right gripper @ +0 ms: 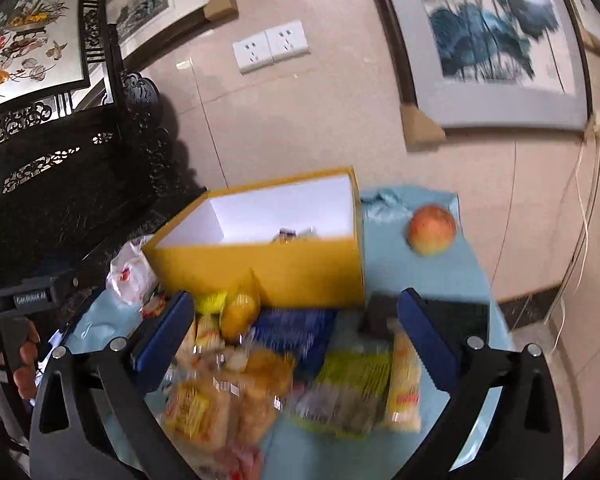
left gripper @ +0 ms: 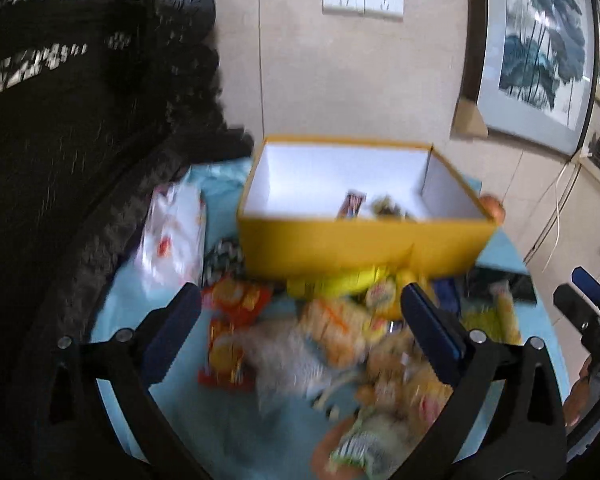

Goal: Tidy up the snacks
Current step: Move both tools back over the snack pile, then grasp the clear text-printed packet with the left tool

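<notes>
An open yellow box (left gripper: 340, 246) (right gripper: 300, 268) with a white inside stands at the back of the light blue table (left gripper: 164, 408); a few small packets lie in its bottom. In front of it a blurred heap of snack packets (left gripper: 340, 336) (right gripper: 260, 384) covers the cloth: orange, yellow, green and a blue one (right gripper: 296, 330). My left gripper (left gripper: 300, 308) hangs open above the heap, nothing between its fingers. My right gripper (right gripper: 296, 312) is open too, over the packets just before the box. The right gripper also shows at the right edge of the left wrist view (left gripper: 584, 292).
An apple (right gripper: 432, 230) lies on the cloth right of the box. A white plastic bag (left gripper: 172, 236) sits left of it. A dark carved wooden seat (left gripper: 60, 160) stands close on the left. A black flat object (right gripper: 456, 312) lies at the table's right.
</notes>
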`<state>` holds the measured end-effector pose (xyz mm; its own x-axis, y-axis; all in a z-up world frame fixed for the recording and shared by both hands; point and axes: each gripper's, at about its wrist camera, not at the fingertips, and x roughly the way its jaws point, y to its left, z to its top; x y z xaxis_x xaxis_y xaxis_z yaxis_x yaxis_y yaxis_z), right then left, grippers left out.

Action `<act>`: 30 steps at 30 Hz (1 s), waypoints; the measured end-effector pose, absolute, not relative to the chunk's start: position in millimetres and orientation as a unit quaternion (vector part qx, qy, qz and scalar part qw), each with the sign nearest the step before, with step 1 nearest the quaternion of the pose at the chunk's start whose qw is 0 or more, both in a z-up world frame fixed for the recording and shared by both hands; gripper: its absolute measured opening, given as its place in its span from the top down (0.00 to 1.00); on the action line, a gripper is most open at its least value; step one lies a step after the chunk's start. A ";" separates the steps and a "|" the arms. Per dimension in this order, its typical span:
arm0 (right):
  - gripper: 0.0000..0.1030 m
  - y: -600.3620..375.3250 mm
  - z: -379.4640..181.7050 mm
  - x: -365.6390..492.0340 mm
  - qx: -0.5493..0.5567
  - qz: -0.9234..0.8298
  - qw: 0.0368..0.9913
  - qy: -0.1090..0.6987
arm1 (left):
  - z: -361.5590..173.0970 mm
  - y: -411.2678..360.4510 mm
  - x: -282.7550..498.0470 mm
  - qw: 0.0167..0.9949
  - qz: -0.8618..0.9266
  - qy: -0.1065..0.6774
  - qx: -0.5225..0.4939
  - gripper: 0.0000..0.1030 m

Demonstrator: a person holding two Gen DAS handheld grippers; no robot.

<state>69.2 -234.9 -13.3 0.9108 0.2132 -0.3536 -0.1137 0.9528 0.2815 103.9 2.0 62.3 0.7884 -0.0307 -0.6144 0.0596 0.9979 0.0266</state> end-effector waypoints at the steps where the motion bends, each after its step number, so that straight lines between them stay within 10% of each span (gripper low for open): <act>1: 0.01 -236.7 -22.6 67.4 0.141 0.086 0.966 0.201 | 54.1 3.2 101.8 0.942 -0.022 0.334 0.023 0.02; 14: 0.01 -268.8 -77.3 81.0 0.271 0.125 0.919 0.256 | -27.6 15.5 132.4 0.904 0.011 0.426 -0.043 0.04; 19: 0.01 -260.7 -73.1 73.4 0.254 0.135 0.925 0.246 | -54.7 21.5 156.3 0.878 0.014 0.475 -0.055 0.31; 28: 0.01 -238.3 -69.7 66.4 0.209 0.155 0.934 0.246 | -78.2 25.6 184.1 0.867 0.045 0.494 -0.052 0.34; 30: 0.01 -235.7 -71.8 67.6 0.200 0.150 0.935 0.251 | -79.3 21.7 185.1 0.870 0.064 0.489 -0.030 0.49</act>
<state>67.6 -235.7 -71.8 0.8289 0.3806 -0.4100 -0.1795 0.8751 0.4494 185.1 21.7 -79.3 0.5145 0.0818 -0.8536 -0.1406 0.9900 0.0101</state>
